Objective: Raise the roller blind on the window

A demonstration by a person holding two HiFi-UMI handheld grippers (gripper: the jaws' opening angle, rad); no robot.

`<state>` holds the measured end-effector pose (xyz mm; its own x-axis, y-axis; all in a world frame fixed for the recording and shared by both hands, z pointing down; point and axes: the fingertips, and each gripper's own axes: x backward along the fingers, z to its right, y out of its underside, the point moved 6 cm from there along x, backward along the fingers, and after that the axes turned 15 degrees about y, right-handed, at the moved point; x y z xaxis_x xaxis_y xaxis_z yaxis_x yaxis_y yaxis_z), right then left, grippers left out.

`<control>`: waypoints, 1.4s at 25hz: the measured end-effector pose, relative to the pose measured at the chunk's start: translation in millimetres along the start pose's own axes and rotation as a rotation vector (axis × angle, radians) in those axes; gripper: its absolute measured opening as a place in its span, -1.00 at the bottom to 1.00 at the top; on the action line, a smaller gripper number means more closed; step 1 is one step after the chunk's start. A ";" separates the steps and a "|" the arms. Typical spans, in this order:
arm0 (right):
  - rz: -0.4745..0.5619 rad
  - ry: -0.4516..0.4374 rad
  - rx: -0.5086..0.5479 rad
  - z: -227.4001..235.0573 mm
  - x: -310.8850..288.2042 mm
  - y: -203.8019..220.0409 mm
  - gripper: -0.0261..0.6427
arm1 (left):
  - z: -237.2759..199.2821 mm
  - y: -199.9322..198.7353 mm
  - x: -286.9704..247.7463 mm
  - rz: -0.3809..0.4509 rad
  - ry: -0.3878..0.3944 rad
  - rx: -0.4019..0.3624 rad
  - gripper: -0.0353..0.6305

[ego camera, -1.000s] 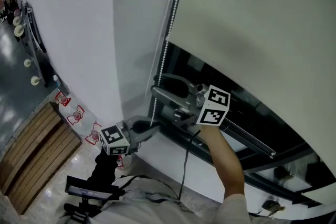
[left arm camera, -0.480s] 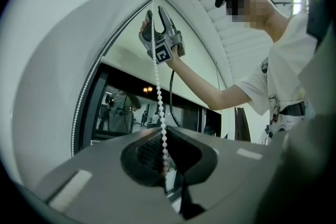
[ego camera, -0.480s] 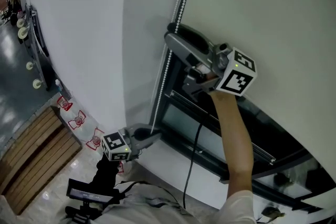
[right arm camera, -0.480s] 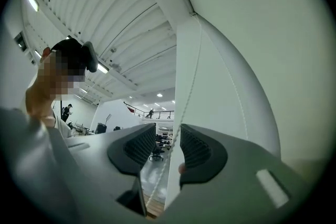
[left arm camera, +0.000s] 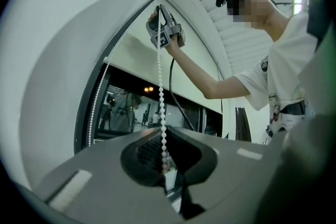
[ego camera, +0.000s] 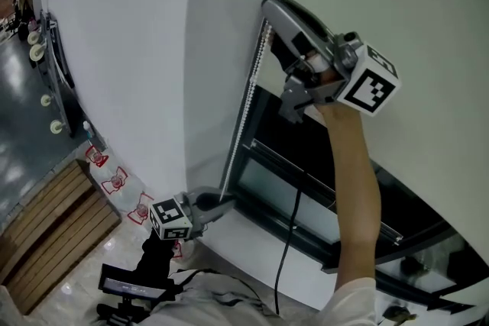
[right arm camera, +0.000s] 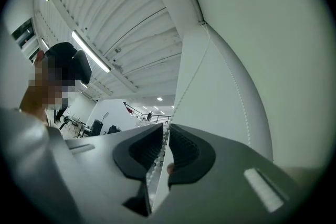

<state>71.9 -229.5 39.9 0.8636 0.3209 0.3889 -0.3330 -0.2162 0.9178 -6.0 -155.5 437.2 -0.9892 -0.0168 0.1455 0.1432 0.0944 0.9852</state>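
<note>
The roller blind (ego camera: 397,4) hangs over the top part of the window (ego camera: 283,156). Dark glass shows under its bottom edge, so I think the job is only partly done.

The bead chain (ego camera: 246,107) runs down the left edge of the window, next to the white wall (ego camera: 130,50). The left gripper (ego camera: 220,201) is low down, near the bottom left corner of the window. Its jaws are tight on the chain, and the beads go right into them.

The right gripper (ego camera: 273,15) is high up the same chain, beside the left edge of the blind. Its jaws have just been closing. The chain lies between them, but a thin gap shows, so they do not pinch it yet.

What could go wrong from here:
- The right jaws could close beside the beads and miss them. Then a pull down would move nothing.
- If the left gripper lets go before the right one has a good hold, the chain could slip and the blind could roll back down.
- A second strand of chain hangs close by. Pulling that one would likely send the blind the wrong way.
- A pull out to the side, not straight down, could make the beads jam or jump off at the top.
</note>
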 end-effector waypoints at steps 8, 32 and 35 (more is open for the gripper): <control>0.005 0.032 -0.021 -2.6 7.5 9.5 -0.88 | 1.9 3.0 -0.5 0.000 0.003 0.007 -0.90; -0.187 0.083 -0.046 -19.2 53.5 102.8 -0.88 | 3.2 6.3 -2.4 0.004 0.014 0.019 -0.90; -0.220 0.078 -0.071 -25.5 61.4 124.4 -0.88 | 4.5 7.4 -3.5 0.003 0.017 0.025 -0.90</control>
<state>73.8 -213.1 180.0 0.8875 0.4237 0.1811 -0.1678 -0.0690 0.9834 -1.7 -150.3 443.6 -0.9881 -0.0335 0.1503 0.1453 0.1189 0.9822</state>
